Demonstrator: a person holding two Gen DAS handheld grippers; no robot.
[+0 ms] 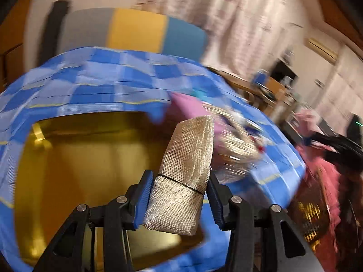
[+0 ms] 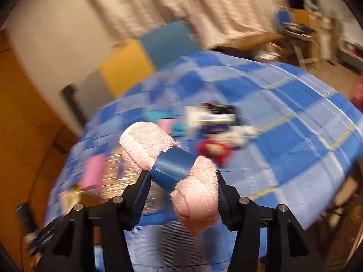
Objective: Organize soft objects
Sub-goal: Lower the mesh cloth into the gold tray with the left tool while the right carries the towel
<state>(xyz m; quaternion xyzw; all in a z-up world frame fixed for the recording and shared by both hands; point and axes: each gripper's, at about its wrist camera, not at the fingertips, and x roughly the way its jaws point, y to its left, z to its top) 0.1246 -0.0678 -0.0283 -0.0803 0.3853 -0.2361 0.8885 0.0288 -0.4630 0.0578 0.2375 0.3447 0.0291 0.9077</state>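
My left gripper [image 1: 177, 195] is shut on a folded beige mesh cloth [image 1: 183, 172] bound with a thin black band, and holds it above a shiny gold tray [image 1: 90, 158]. My right gripper [image 2: 181, 192] is shut on a rolled pink towel [image 2: 197, 195] wrapped with a blue band [image 2: 174, 167], held above the blue checked tablecloth [image 2: 272, 136]. A blurred pile of small soft items [image 2: 215, 127] lies on the cloth beyond it; the same pile shows in the left wrist view [image 1: 233, 140].
The gold tray sits on the blue checked tablecloth [image 1: 102, 81]. A grey, yellow and blue cushioned chair back [image 1: 136, 31] stands behind the table. A pink garment [image 1: 322, 181] lies at the right. A pink item [image 2: 93, 172] lies at the table's left. Both views are motion-blurred.
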